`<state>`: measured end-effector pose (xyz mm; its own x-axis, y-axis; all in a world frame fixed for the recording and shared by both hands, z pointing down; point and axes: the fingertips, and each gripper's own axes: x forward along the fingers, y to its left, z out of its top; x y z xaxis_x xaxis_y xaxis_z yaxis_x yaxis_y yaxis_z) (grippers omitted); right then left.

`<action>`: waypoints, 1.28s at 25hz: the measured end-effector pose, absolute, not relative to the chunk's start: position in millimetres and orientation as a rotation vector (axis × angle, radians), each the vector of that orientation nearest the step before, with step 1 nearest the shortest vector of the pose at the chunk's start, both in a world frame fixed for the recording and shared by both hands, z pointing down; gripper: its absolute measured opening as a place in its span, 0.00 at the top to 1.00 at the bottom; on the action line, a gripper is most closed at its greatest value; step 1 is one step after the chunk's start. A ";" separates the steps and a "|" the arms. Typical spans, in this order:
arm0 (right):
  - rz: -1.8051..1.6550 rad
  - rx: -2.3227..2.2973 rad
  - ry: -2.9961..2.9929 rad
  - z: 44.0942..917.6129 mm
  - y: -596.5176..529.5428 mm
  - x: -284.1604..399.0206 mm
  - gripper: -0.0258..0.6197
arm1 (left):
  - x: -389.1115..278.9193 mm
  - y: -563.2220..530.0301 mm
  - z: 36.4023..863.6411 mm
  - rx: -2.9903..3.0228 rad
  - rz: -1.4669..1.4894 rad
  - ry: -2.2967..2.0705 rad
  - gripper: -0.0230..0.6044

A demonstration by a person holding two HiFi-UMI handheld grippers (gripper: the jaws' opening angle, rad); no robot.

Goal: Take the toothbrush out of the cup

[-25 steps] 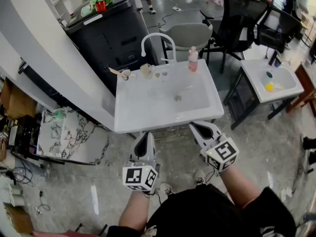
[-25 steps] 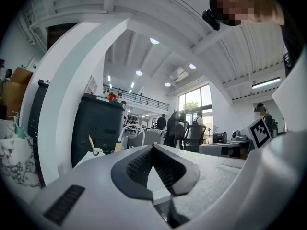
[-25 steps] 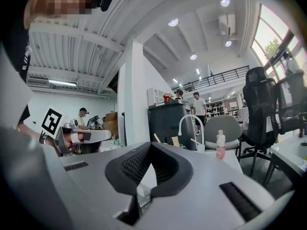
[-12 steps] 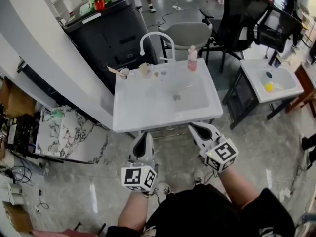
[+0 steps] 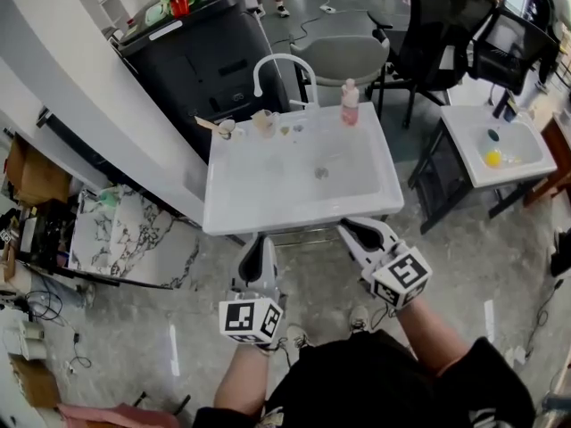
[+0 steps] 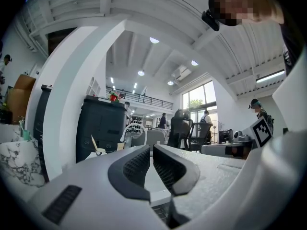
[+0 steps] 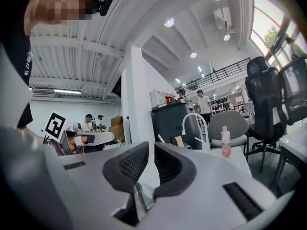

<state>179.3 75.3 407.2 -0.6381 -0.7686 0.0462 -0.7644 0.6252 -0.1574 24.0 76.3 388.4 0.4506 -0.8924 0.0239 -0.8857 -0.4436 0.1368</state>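
A white sink [image 5: 268, 212] stands ahead of me. On its back rim, left of the faucet [image 5: 284, 68], a small white cup [image 5: 228, 132] holds a pale toothbrush [image 5: 207, 124] that leans out to the left. My left gripper [image 5: 259, 243] hovers at the sink's near edge, shut and empty. My right gripper [image 5: 350, 231] hovers beside it; its jaws have just been opening and stand slightly apart with nothing between them. The left gripper view shows the toothbrush [image 6: 94, 143] in its cup [image 6: 100, 152] far beyond the jaws. In the right gripper view the toothbrush [image 7: 161, 139] is also far off.
A beige cup [image 5: 264, 124] and a pink bottle [image 5: 350, 102] stand on the sink's back rim. Behind it are a black cabinet [image 5: 205, 56], a grey chair [image 5: 343, 59] and black office chairs [image 5: 433, 34]. A second small sink [image 5: 517, 163] stands at the right.
Both grippers stay at the sink's near edge; only the head view has shifted slightly.
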 end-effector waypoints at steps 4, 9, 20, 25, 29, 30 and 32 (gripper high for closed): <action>-0.238 -1.287 2.827 405.7 70.6 190.2 0.80 | 33.9 74.4 389.1 2.540 -0.059 -1.639 0.86; -0.202 -1.251 2.851 402.4 63.6 208.3 0.69 | 52.9 70.5 390.3 2.520 -0.045 -1.684 0.61; -0.185 -1.219 2.862 398.5 43.7 243.5 0.64 | 78.8 57.5 383.3 2.501 -0.045 -1.744 0.59; -0.187 -1.217 2.859 400.1 34.5 241.2 0.64 | 74.1 48.7 383.4 2.506 -0.045 -1.751 0.59; -0.196 -1.226 2.857 404.3 24.5 225.9 0.65 | 56.0 38.8 386.0 2.506 -0.050 -1.751 0.59; -0.195 -1.231 2.859 405.6 21.6 220.2 0.65 | 49.4 35.5 387.3 2.503 -0.056 -1.749 0.59; -0.191 -1.245 2.860 408.7 14.7 206.5 0.65 | 33.0 27.2 391.8 2.500 -0.074 -1.740 0.59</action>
<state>206.5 14.7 408.7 -0.6823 -0.7303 0.0335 -0.7283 0.6750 -0.1184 33.0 27.2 391.8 0.3482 -0.9373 0.0147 -0.9327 -0.3448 0.1055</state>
